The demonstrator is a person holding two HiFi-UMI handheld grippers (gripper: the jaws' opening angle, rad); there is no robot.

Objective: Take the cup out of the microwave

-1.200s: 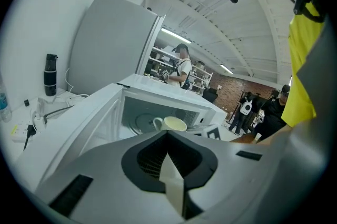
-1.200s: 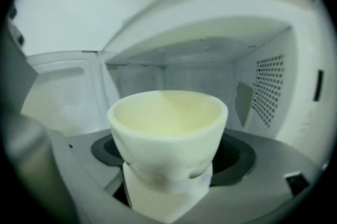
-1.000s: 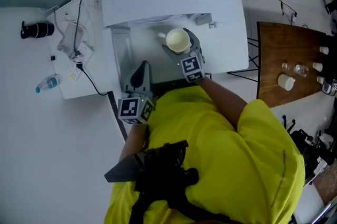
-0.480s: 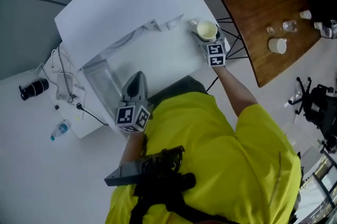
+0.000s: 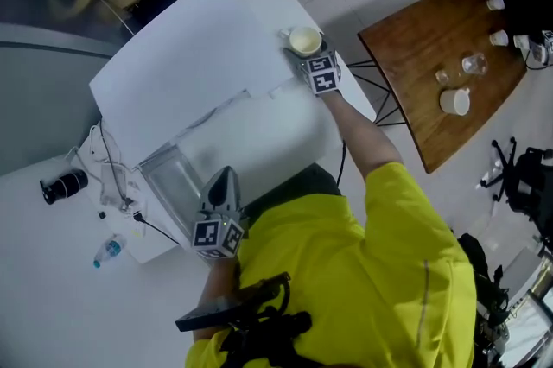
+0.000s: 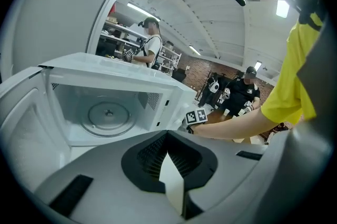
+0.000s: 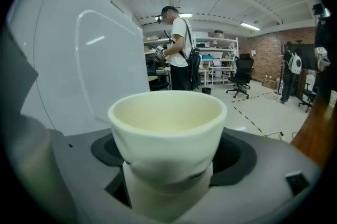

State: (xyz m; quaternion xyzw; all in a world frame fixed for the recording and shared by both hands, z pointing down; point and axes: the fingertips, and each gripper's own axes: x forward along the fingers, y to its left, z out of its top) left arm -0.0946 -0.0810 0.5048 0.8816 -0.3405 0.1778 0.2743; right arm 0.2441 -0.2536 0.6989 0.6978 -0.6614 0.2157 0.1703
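Observation:
The white microwave (image 5: 199, 55) stands with its door (image 5: 168, 180) swung open. Its cavity holds only the glass turntable (image 6: 108, 112). A cream cup (image 5: 305, 40) is outside it, past the microwave's far right corner. It is upright and empty, and my right gripper (image 5: 308, 53) is shut on it. The right gripper view shows the cup (image 7: 168, 128) filling the space between the jaws of the right gripper (image 7: 168, 170). My left gripper (image 5: 222, 183) hovers in front of the open cavity. The left gripper (image 6: 174, 186) is shut, with nothing in it.
A brown wooden table (image 5: 415, 38) at the right carries white cups and a glass (image 5: 473, 64). On the white table (image 5: 52, 288) at the left lie cables, a small bottle (image 5: 108, 251) and a black cylinder (image 5: 62, 185). Other people stand in the background.
My right gripper has carried the cup out of the microwave cavity and off to the right, past the microwave's side. The left gripper shifted a little in front of the opening.

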